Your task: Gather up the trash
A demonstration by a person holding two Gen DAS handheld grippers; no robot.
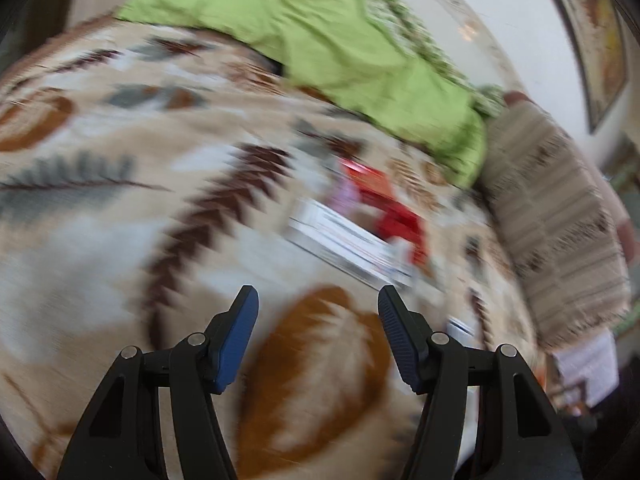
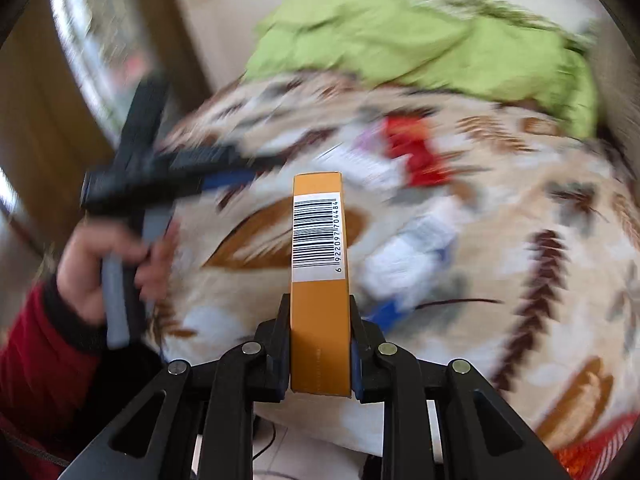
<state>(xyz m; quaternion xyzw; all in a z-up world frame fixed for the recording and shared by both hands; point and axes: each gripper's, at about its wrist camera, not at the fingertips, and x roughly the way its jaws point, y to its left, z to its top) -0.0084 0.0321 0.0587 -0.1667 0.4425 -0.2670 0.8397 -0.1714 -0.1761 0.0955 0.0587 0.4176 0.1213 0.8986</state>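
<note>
Ahead of both cameras I see a bed covered by a patterned blanket (image 1: 168,168) with brown, grey and rust leaf shapes, and a crumpled green cloth (image 1: 332,36) lying at its far side. Several pieces of litter lie on the blanket: a red wrapper (image 2: 416,152), a white flat packet (image 1: 348,240) just beside it, and a white-and-blue packet (image 2: 412,248) nearer my right claw. A striped beige cushion (image 1: 556,216) sits at the right edge in the left wrist view.

My right claw (image 2: 320,312) grips an orange box (image 2: 318,320), pads pressed on its two broad sides. Its long axis runs straight away from the camera along the fingers, the barcode face (image 2: 318,236) turned up, the far end pointing toward the red wrapper. The box blocks my sight of the blanket directly ahead.

My left claw (image 1: 318,312) stands fairly wide with nothing between its blue pads (image 1: 236,340), hovering over a rust leaf on the blanket. From the right wrist view it shows as a dark blurred shape (image 2: 224,168), held by a hand (image 2: 100,264) in a red sleeve (image 2: 36,360).

Both views are smeared by motion, so I cannot read any print on the litter, and the fisheye rims cut off the edges of the bed.
</note>
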